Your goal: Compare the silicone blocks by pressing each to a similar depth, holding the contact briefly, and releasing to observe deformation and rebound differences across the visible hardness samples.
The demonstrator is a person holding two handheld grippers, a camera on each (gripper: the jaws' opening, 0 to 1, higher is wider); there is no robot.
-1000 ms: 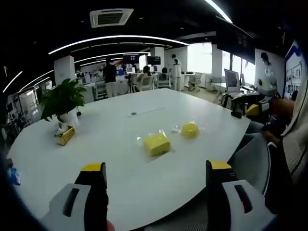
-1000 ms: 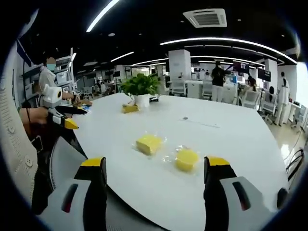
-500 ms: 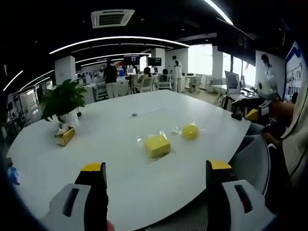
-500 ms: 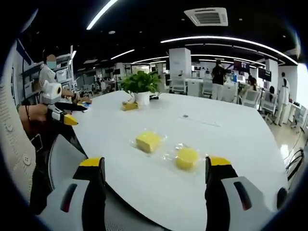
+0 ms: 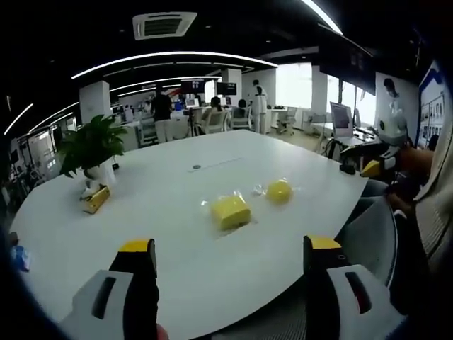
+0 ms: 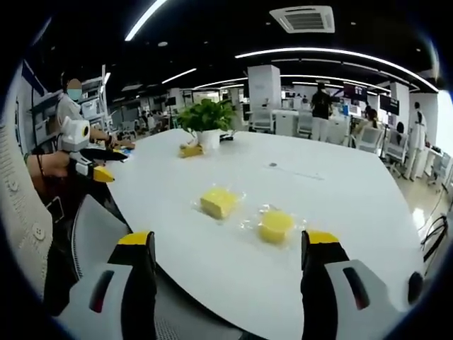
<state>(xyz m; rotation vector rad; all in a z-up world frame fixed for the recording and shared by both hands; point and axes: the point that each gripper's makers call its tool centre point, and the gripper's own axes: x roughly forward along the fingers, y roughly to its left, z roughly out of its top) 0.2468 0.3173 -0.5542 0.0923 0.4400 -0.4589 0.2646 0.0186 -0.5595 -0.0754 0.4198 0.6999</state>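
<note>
- Left gripper view: the left gripper (image 5: 231,255) is seen held above the near edge of the white counter (image 5: 163,205), its two yellow-tipped jaws spread wide apart with nothing between them and nothing touched.
- Two yellow silicone samples are seen lying on the counter beyond the jaws, each in clear wrapping: a square block (image 5: 231,211) nearer the middle and a round block (image 5: 279,190) just beside it, apart from it and toward the person's side.
- Right gripper view: the right gripper (image 6: 226,256) is likewise held wide open and empty, off the counter edge, over what appears to be a grey chair back (image 6: 99,234).
- From this side the square block (image 6: 219,202) and the round block (image 6: 275,225) are seen ahead of the jaws, close together but not touching.
- A potted plant (image 5: 92,150) and a small yellow box (image 5: 95,200) are seen well apart from the samples, at the far side of the counter.
- The step in hand is judged to be the approach: neither sample is being pressed, and no dent can be made out in either.
- The next move is judged to call for one gripper to be brought forward and down onto a block, most likely with one jaw tip or with the jaws closed, so that a flat, steady press can be made.
- A similar depth and a brief hold would then be needed on the second block for a fair comparison.
- Slipping of the wrapping under the press is judged a possible nuisance.
</note>
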